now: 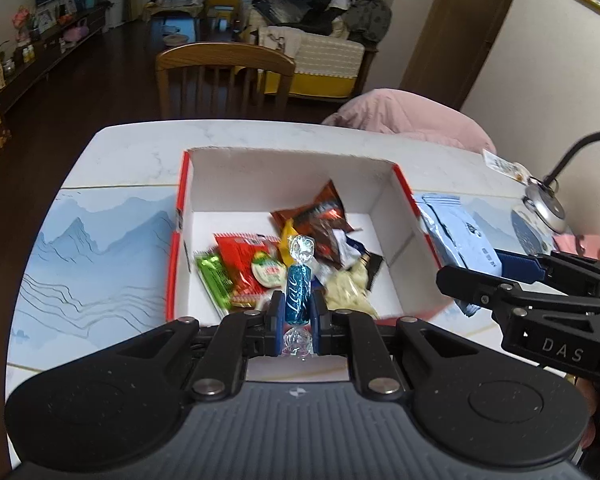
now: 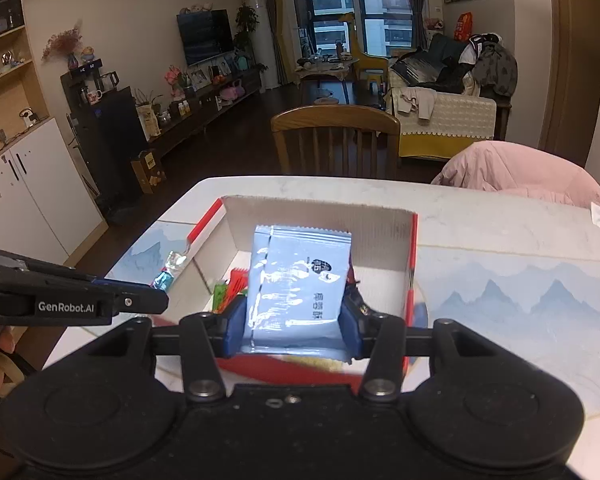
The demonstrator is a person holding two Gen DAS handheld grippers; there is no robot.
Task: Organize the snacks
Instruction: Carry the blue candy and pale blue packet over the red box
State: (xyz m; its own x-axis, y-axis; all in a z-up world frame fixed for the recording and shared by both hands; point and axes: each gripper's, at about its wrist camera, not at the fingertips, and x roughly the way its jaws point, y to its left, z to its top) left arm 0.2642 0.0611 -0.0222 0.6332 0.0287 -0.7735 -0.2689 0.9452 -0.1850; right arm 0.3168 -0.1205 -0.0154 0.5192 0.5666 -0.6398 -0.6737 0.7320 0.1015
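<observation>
While the left tool (image 1: 296,312) clamps a candy (image 1: 298,296) lengthwise, the right tool (image 2: 292,320) grips an upright packet (image 2: 296,284)

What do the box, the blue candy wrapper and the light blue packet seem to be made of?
Box: likely corrugated cardboard, matte white inside, red outside; fluting shows along its cut top edge in the right wrist view.
Blue candy wrapper: probably thin plastic film or foil, shiny, with crinkled clear twisted ends.
Light blue packet: seemingly glossy plastic film; bright glare streaks and a crimped top seal.
</observation>
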